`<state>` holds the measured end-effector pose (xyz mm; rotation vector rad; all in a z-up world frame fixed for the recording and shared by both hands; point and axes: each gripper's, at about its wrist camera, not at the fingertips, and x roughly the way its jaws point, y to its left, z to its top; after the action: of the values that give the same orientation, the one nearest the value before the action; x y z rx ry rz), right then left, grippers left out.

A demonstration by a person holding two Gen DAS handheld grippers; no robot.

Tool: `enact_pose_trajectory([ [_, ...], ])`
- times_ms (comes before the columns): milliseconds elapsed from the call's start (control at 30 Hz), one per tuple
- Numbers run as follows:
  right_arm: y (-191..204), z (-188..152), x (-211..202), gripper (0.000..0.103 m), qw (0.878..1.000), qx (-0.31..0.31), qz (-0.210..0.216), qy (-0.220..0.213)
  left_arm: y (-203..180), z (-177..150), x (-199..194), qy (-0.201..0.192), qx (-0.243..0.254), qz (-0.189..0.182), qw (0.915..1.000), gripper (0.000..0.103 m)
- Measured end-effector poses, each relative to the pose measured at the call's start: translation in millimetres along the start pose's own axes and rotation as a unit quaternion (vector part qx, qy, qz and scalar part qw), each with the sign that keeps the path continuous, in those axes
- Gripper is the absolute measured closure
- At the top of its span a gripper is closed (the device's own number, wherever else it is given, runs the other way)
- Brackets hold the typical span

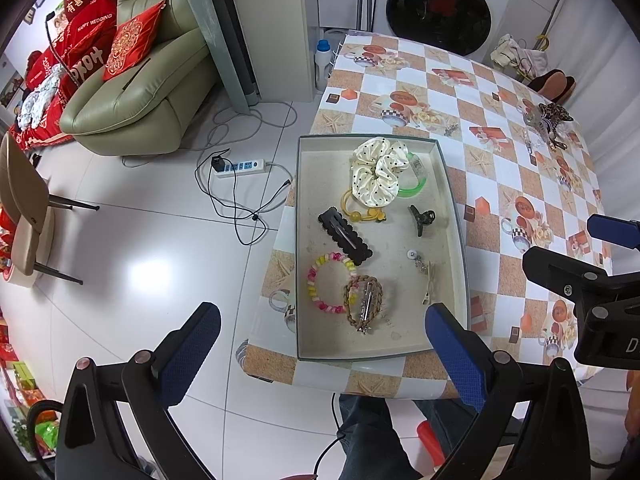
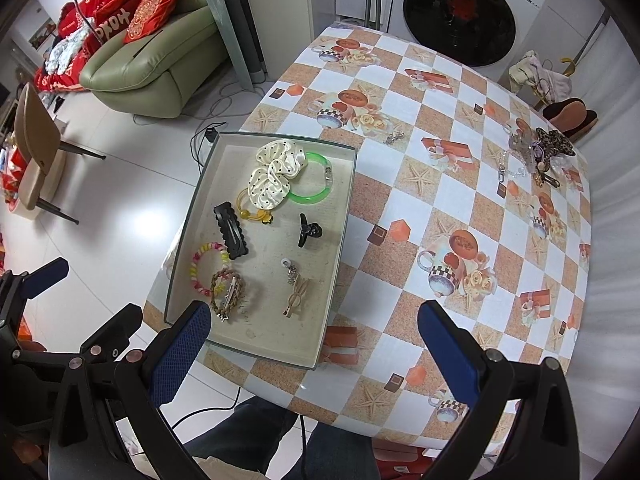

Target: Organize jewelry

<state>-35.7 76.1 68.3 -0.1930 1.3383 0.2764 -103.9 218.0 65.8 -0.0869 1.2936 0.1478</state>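
A shallow rectangular grey-rimmed tray (image 1: pixel 448 184) sits at the near left edge of the desk (image 2: pixel 460 208), which is covered in an orange-and-white checkered oilcloth. Inside the tray lie a cream polka-dot satin scrunchie (image 1: pixel 378 170) overlapping a translucent green bangle (image 2: pixel 316 196), a yellow hair tie with beads (image 1: pixel 360 210), a black scalloped snap clip (image 1: pixel 345 236), a small black claw clip (image 1: pixel 421 218), a pink-and-yellow spiral hair band (image 1: pixel 326 282) and a brown braided barrette (image 1: pixel 363 304). A loose heap of remaining jewelry and a leopard-print piece (image 2: pixel 538 152) rests at the far right of the desk, well apart from the tray. The left tongs (image 1: pixel 322 354) hover above the tray's near end, released and empty. The right tongs (image 2: pixel 314 354) hang over the tray's near right corner, likewise spread wide and holding nothing.
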Motion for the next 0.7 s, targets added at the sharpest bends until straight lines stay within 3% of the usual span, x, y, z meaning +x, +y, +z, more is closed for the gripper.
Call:
enact_pose_trajectory([
  [700,1.0,-0.3,-0.2,0.000,1.000,0.000,0.000,0.000,2.2,1.5,-0.7,0.000,-0.001,0.002,1.0000,0.000],
])
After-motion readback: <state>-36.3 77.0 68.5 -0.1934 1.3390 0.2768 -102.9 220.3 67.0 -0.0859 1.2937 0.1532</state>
